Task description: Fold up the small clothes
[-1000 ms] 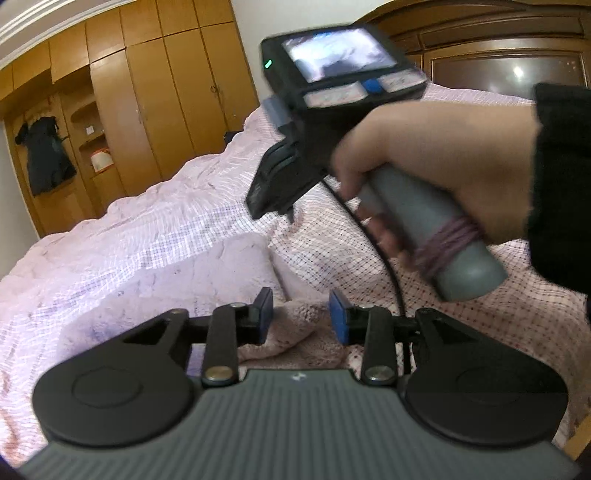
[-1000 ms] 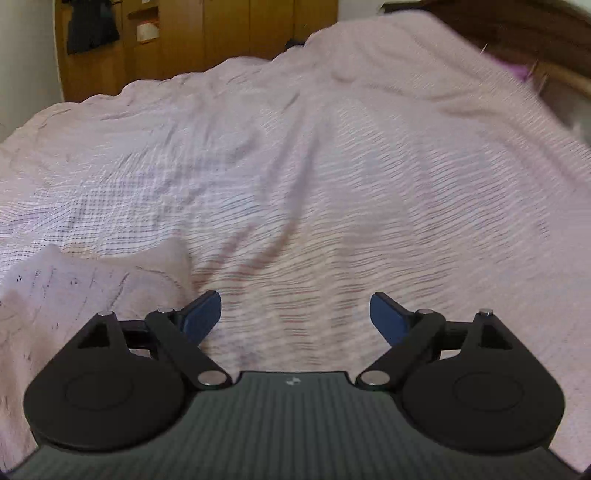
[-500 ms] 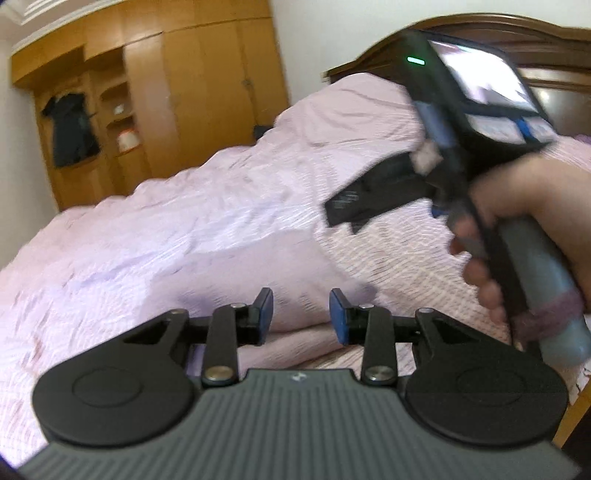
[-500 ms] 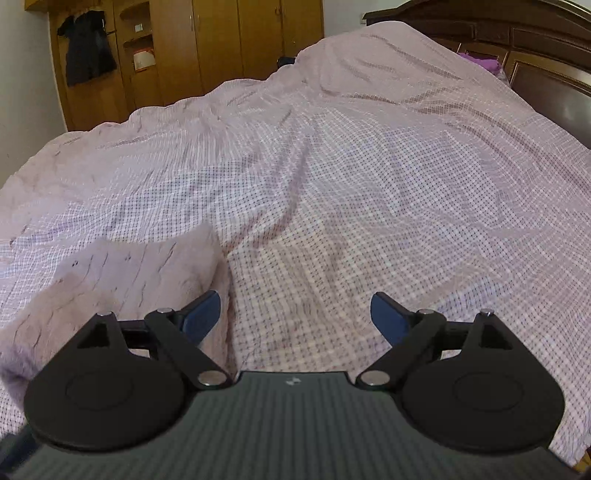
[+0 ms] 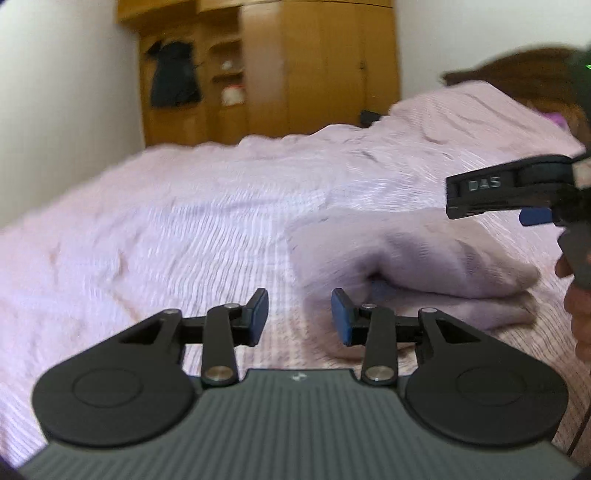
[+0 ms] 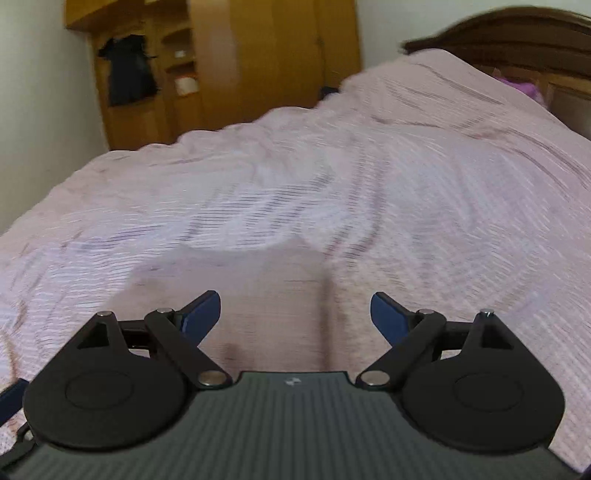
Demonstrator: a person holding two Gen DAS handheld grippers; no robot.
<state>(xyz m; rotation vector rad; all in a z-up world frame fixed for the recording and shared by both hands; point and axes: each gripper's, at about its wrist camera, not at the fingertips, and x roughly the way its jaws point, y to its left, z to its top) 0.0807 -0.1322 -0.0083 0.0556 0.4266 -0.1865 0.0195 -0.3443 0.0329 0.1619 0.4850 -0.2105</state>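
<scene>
A: Left wrist view?
B: The left gripper [image 5: 299, 315] has its jaws narrowly parted with nothing between them; the folded, fuzzy pale-pink garment [image 5: 413, 266] lies on the pink checked bedspread [image 5: 166, 229], just ahead and to the right, under the right gripper [image 5: 524, 206].

A: Right wrist view?
B: The right gripper [image 6: 295, 314] is spread wide and empty, with the garment [image 6: 236, 288] directly ahead, between and beyond its fingers.

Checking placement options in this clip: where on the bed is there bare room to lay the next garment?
Free: the bedspread left of the folded pink garment, running back toward the wardrobe, and the stretch toward the headboard. Crowded: the near right corner, where the garment lies under the right tool.
</scene>
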